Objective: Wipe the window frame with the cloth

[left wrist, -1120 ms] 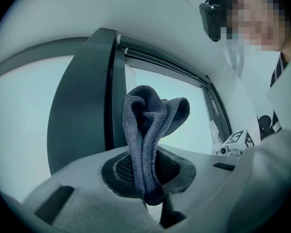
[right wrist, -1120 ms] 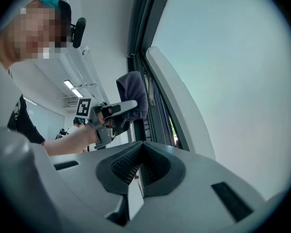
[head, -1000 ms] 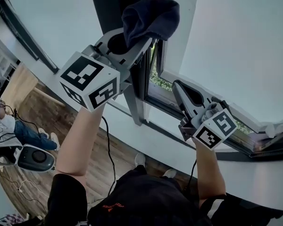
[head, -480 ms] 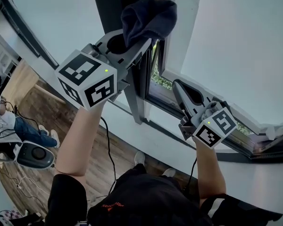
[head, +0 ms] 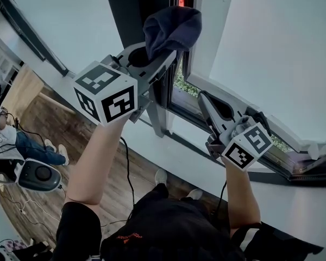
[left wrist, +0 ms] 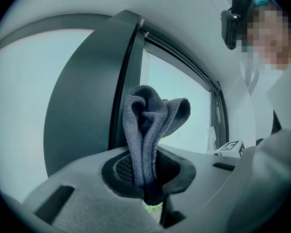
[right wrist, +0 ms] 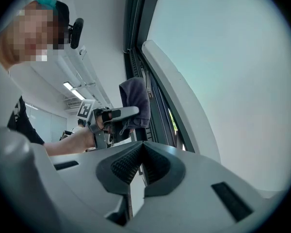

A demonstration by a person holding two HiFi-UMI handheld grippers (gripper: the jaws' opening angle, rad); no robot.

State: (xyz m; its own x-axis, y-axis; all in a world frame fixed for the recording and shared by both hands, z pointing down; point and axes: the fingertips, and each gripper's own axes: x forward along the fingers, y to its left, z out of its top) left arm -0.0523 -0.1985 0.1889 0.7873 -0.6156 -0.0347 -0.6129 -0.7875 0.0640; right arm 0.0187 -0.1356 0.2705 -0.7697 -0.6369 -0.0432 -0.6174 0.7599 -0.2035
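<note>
The dark window frame (head: 133,10) rises as a broad upright post, seen from steeply above. To the right of the frame, a white sash (head: 206,31) stands swung open, and greenery shows in the gap between them. Left of the frame and far below lies a wooden floor (head: 54,129).

The left gripper (head: 155,58) is raised up against the frame, with its marker cube toward the person. Its jaws are clamped on the lower end of the cloth (head: 171,29). In the left gripper view the dark grey cloth (left wrist: 148,125) stands up out of the pads in loose folds, right in front of the frame's edge (left wrist: 128,81). Whether it actually touches the frame cannot be told.

The right gripper (head: 204,99) sits lower, to the right of the frame beside the sash's bottom rail. Its own view shows the pads (right wrist: 128,164) pressed together with nothing between them, and the cloth (right wrist: 135,101) beyond, against the frame (right wrist: 136,33).
</note>
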